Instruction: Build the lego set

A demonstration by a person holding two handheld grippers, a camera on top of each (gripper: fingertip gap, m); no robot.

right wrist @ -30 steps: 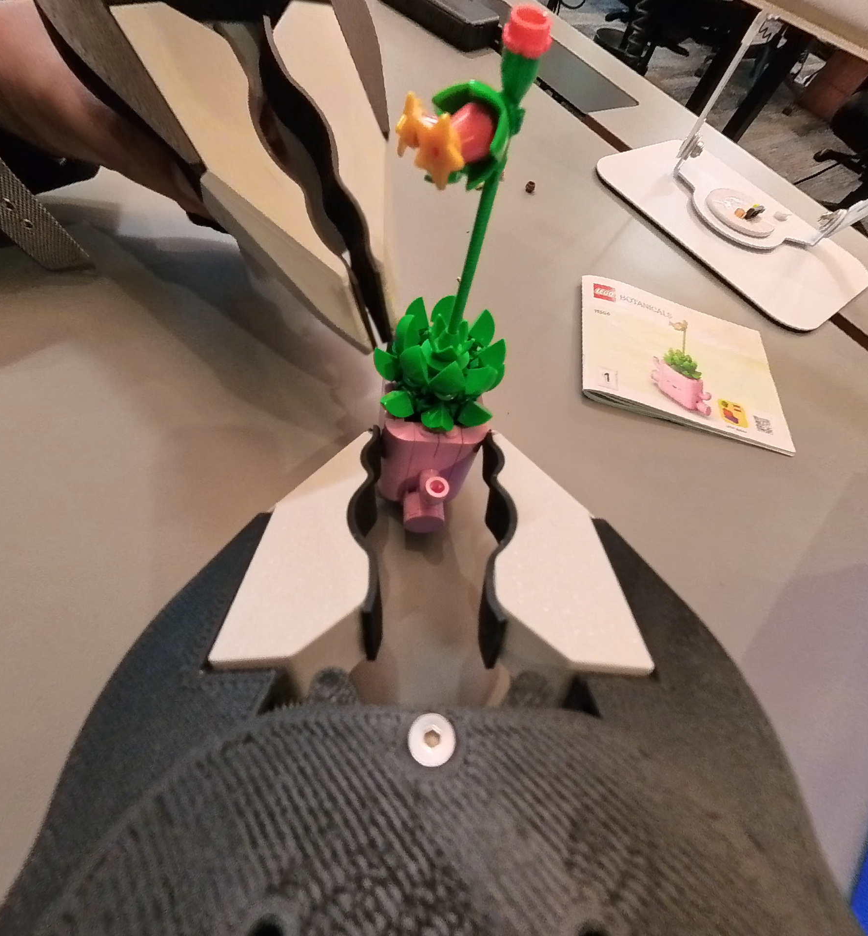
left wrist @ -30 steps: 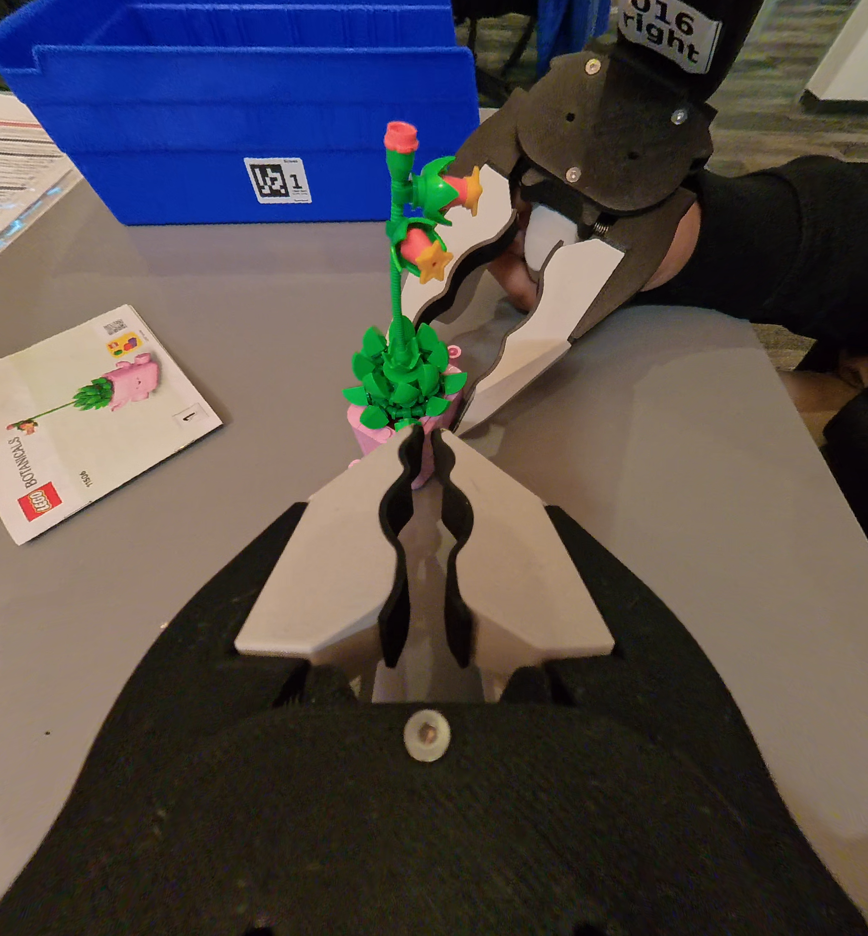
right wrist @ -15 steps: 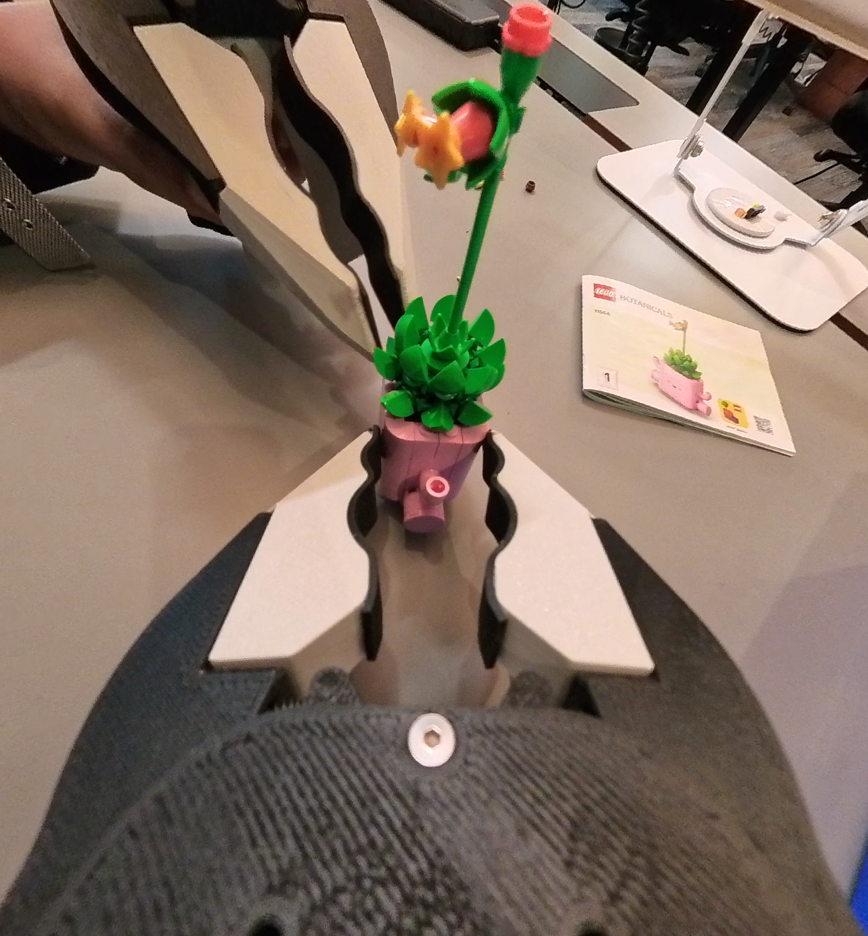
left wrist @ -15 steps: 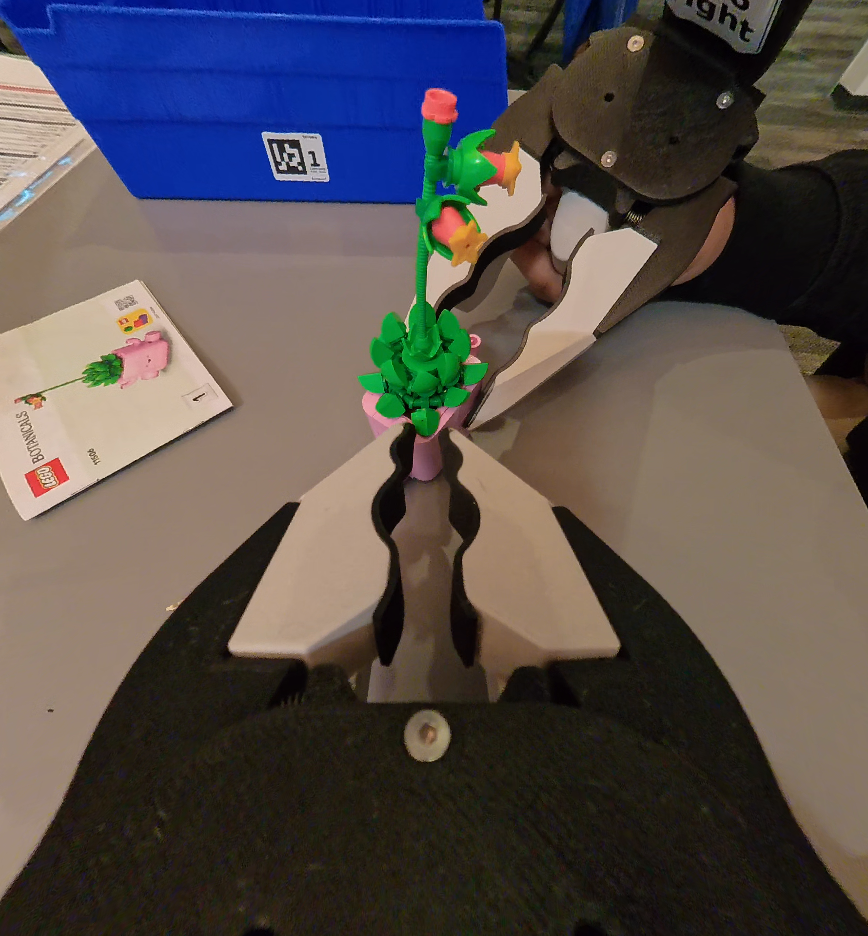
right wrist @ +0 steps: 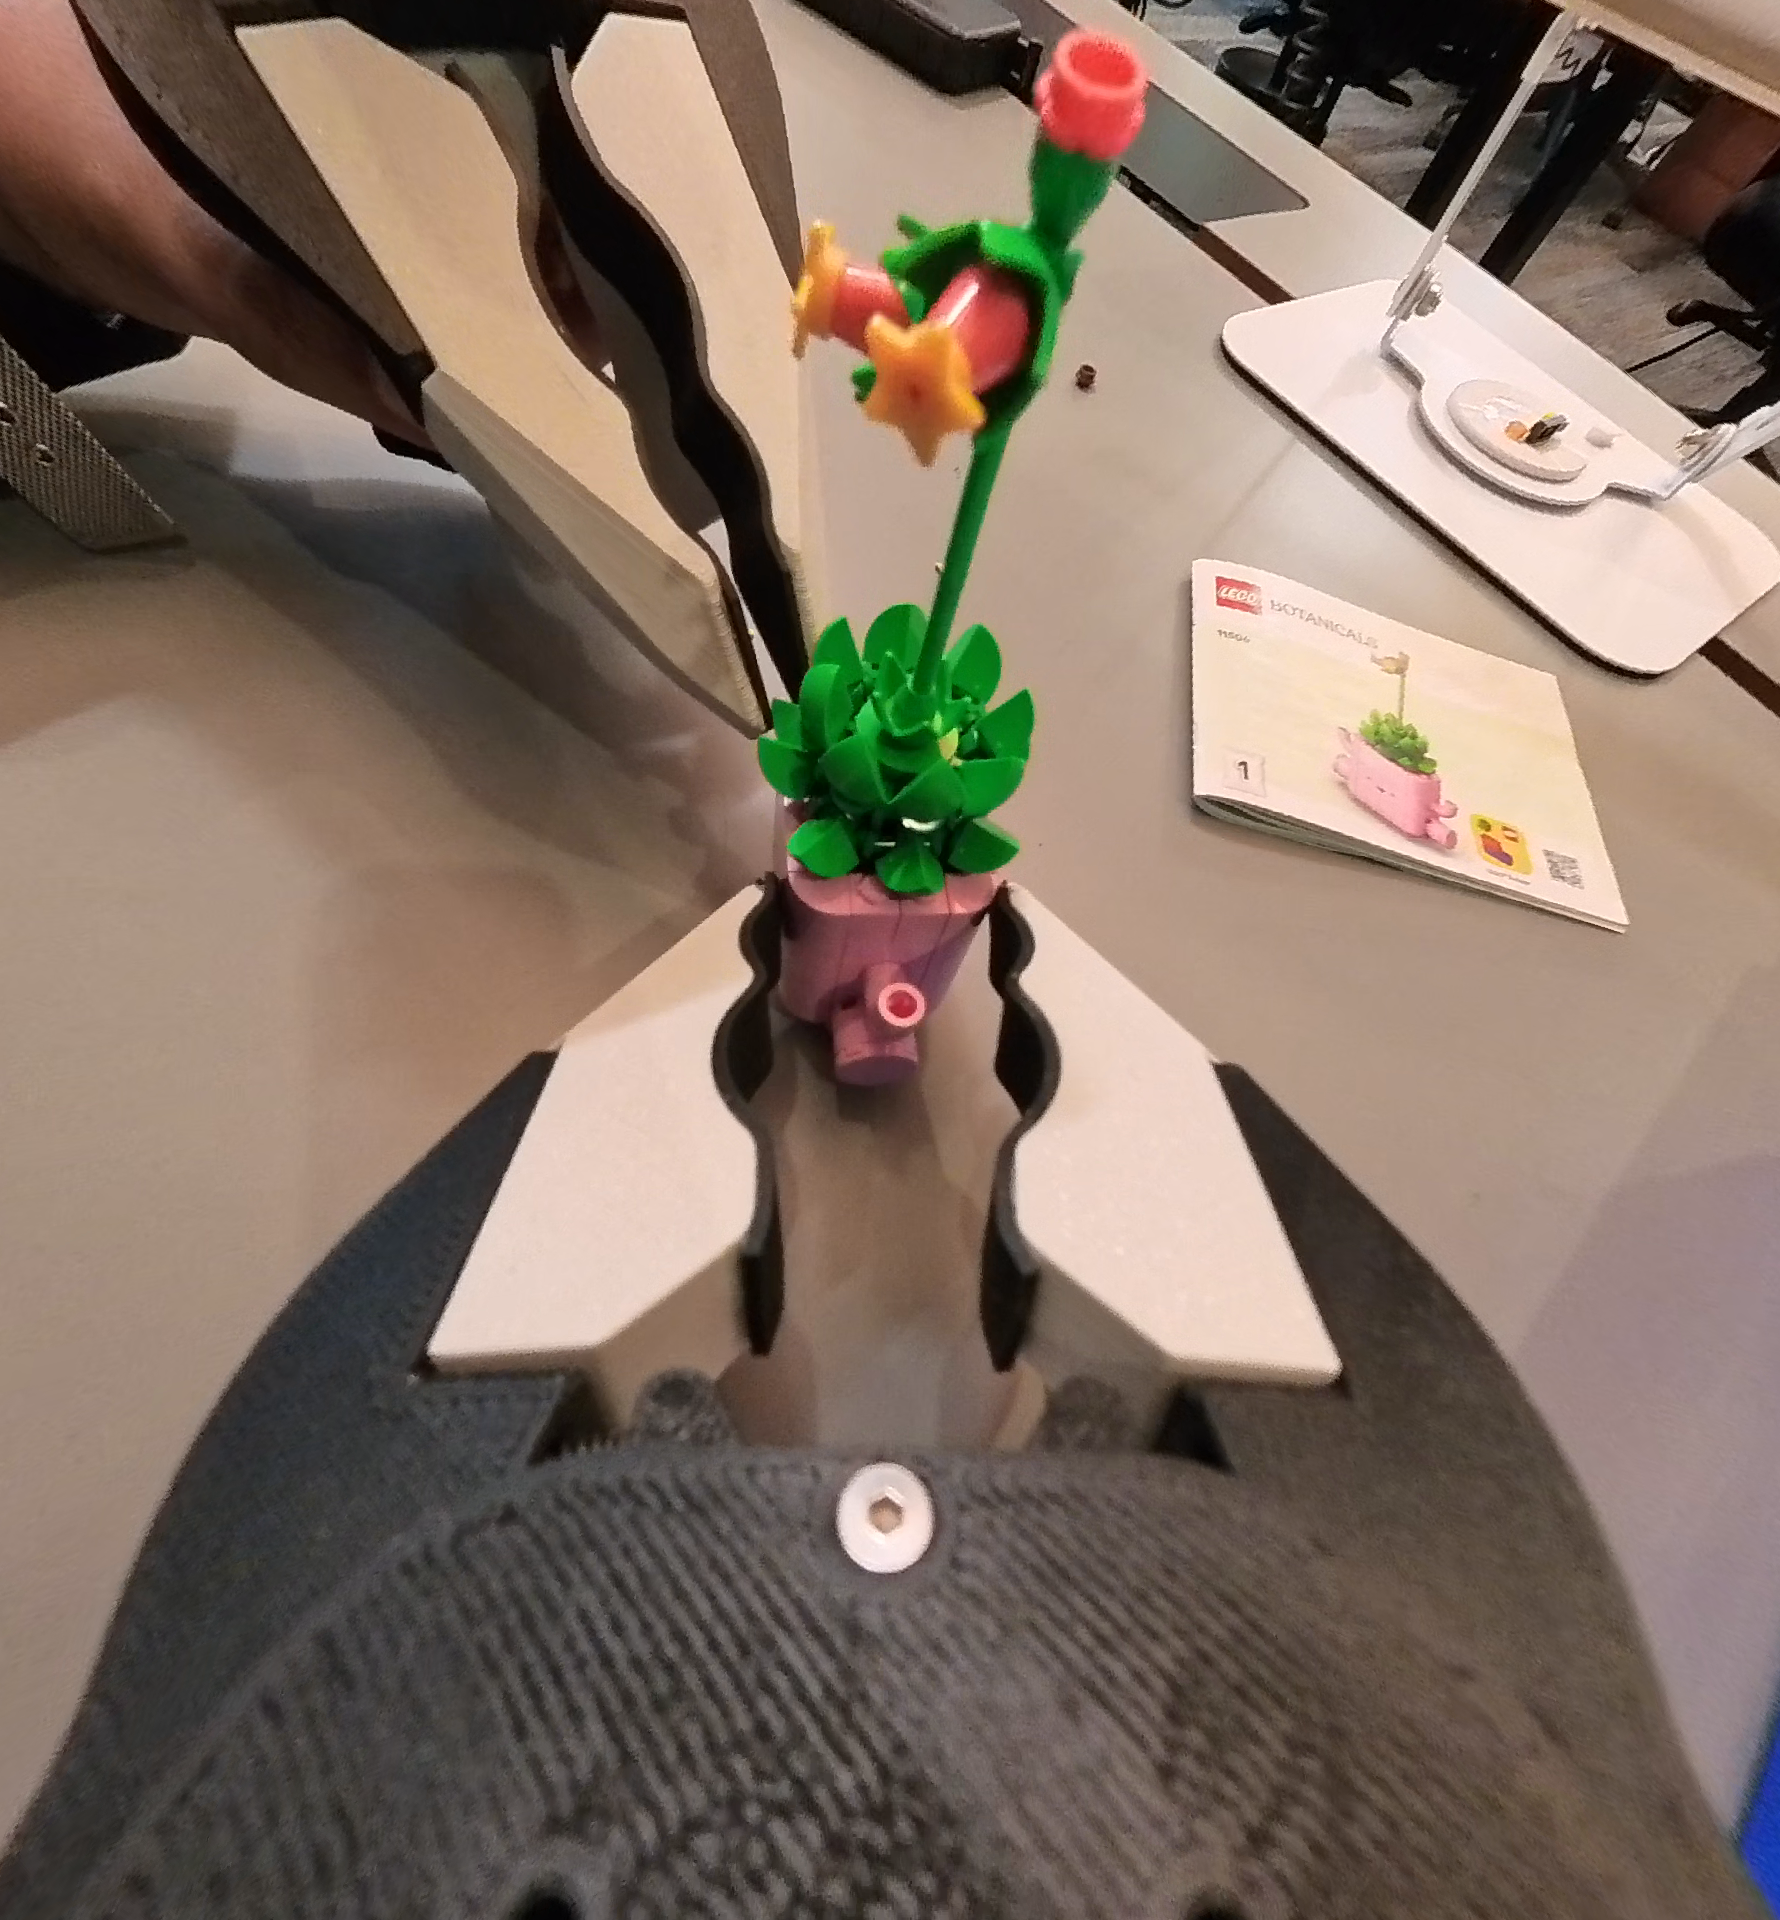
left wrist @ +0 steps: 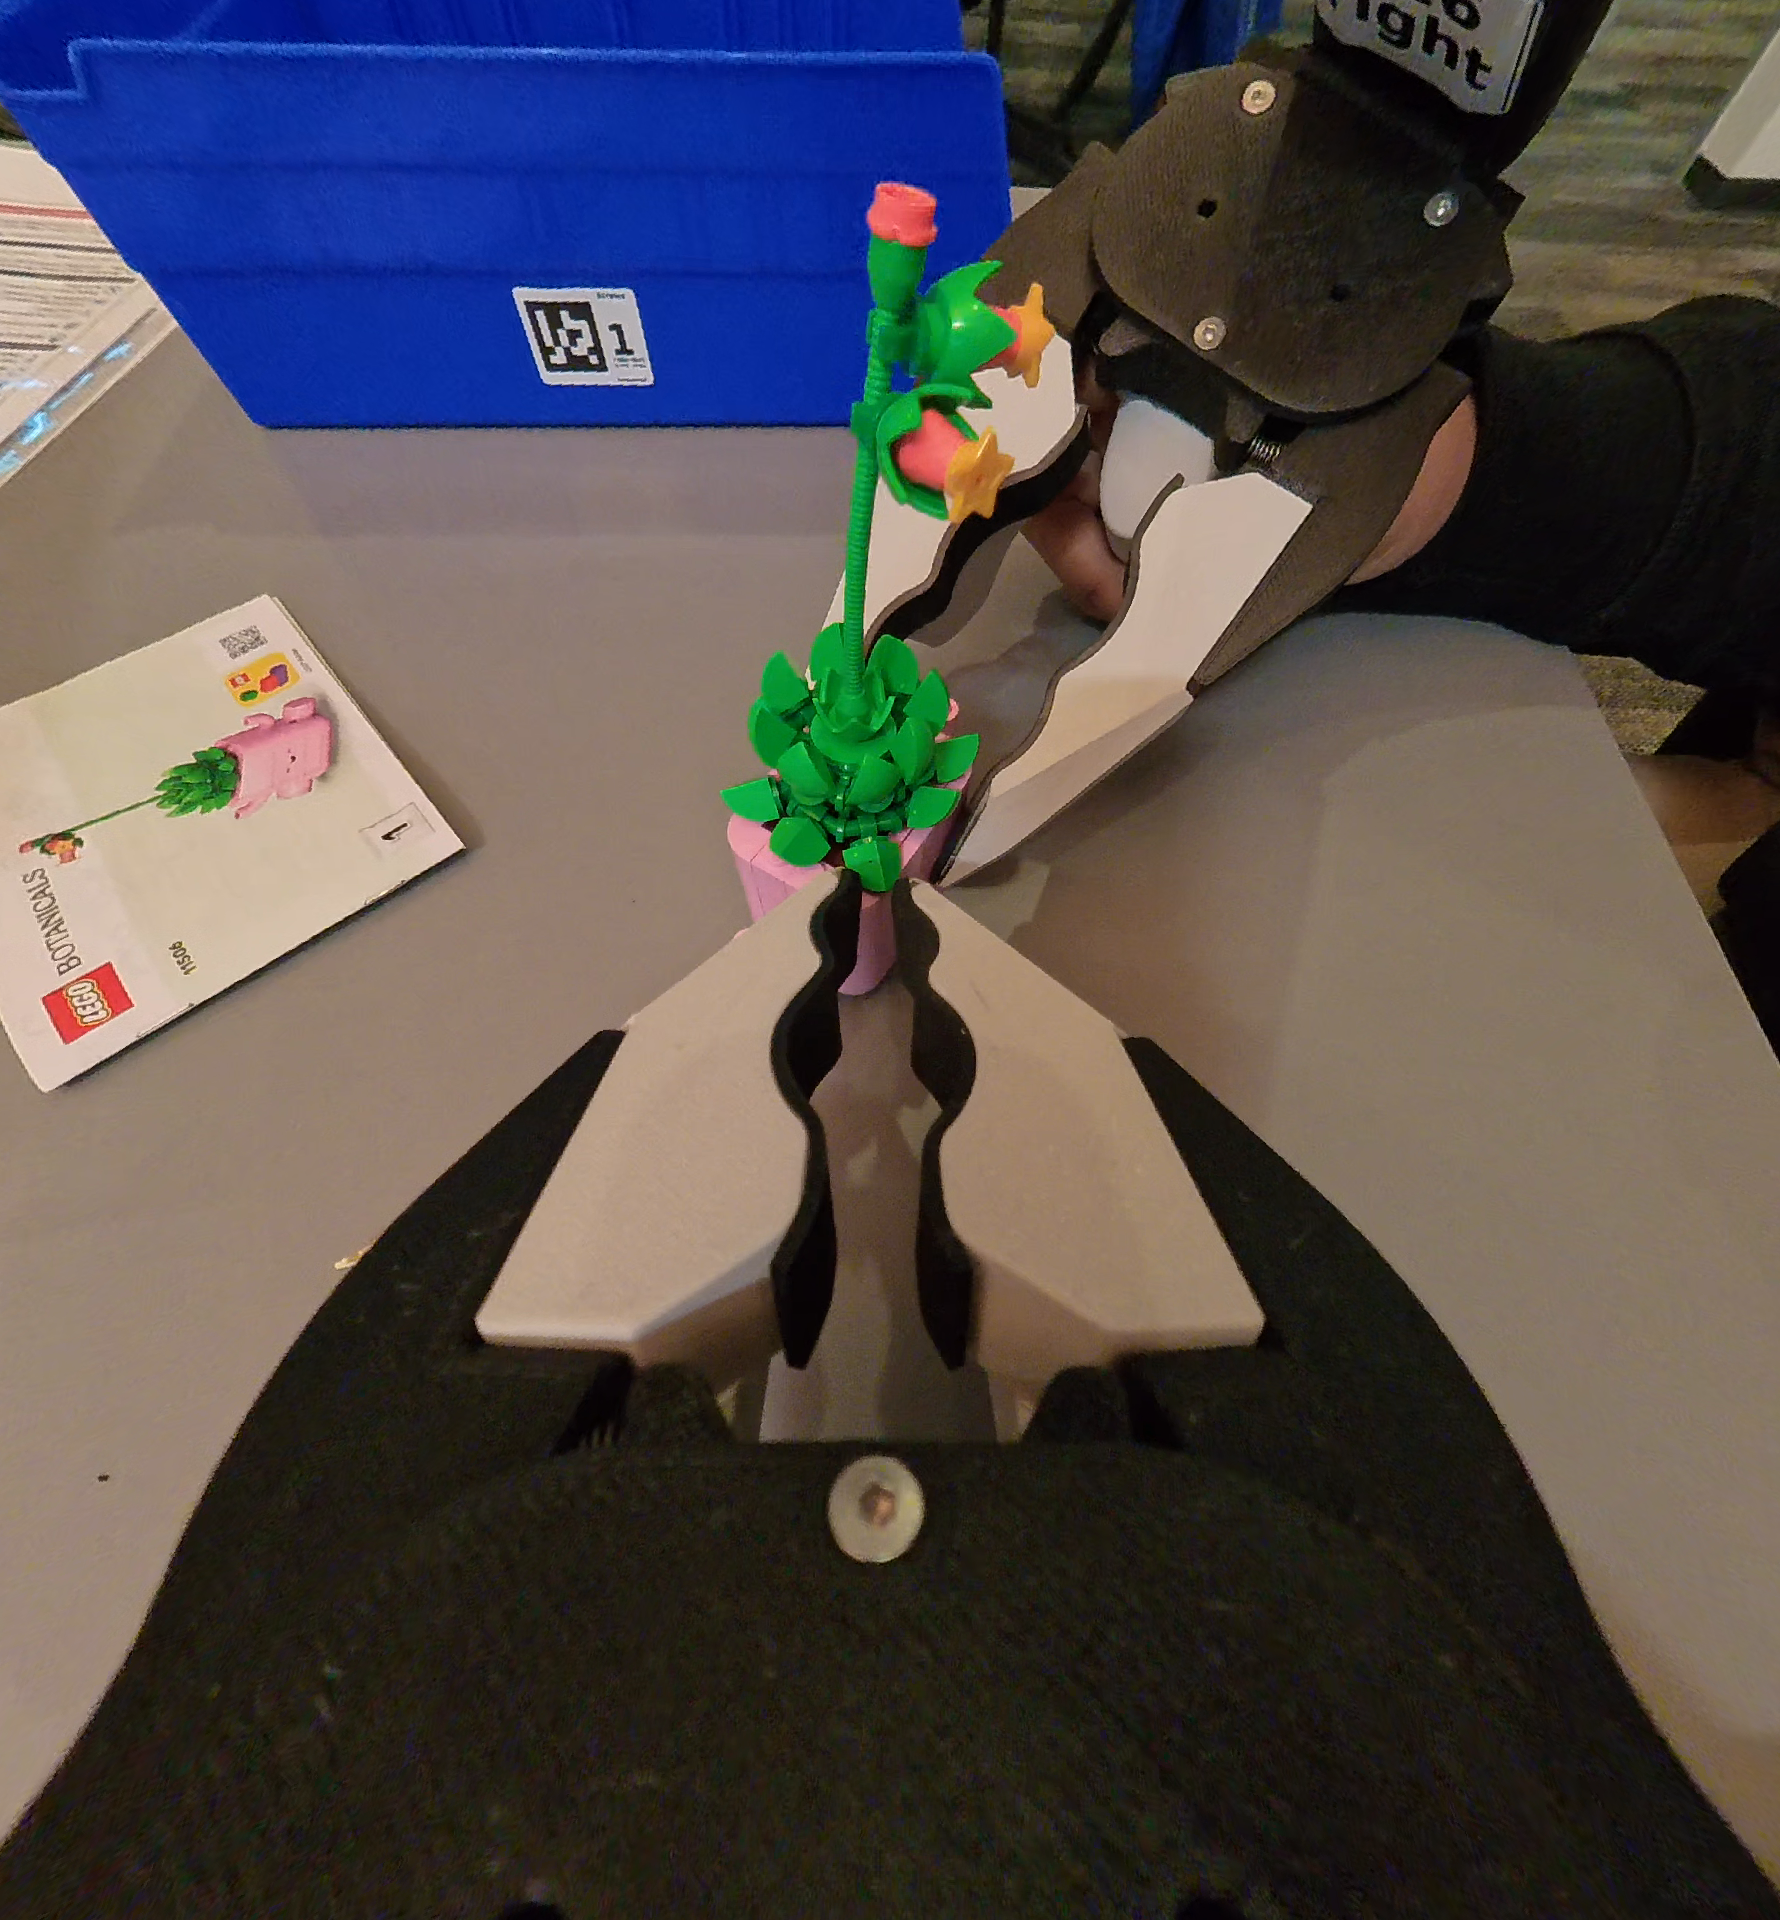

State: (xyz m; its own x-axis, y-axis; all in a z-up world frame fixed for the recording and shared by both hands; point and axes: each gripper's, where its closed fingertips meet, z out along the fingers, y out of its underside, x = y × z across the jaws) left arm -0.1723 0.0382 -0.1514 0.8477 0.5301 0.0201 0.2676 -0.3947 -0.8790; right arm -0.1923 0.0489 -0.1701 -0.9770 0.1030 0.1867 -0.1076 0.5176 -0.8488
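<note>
The lego plant [left wrist: 850, 769] stands on the grey table: a pink pot [right wrist: 865, 935], green leaves, and a tall green stem with pink and yellow flowers [right wrist: 917, 364]. My right gripper [right wrist: 891, 909] is shut on the pot, one fingertip on each side. Its fingers [left wrist: 1125, 665] show in the left wrist view, behind and to the right of the plant. My left gripper [left wrist: 873, 891] has its jaws a narrow gap apart. Its tips are at the pot's other side, with a pink part of the pot between them. It also shows in the right wrist view [right wrist: 766, 696], slanting down behind the leaves.
The instruction booklet [left wrist: 179, 821] lies flat on the table, left of the plant; in the right wrist view it [right wrist: 1385, 748] is to the right. A blue bin [left wrist: 553, 208] stands at the back. A printed sheet [left wrist: 13, 301] lies beside it. A white stand [right wrist: 1488, 416] sits farther off. A person's black sleeve [left wrist: 1644, 499] is behind the right gripper. My left and right fingertips are right by each other.
The left gripper has pivoted a little while its tips stay at the pot, so the stem now leans right in its view. The right gripper and the plant have hardly moved.
</note>
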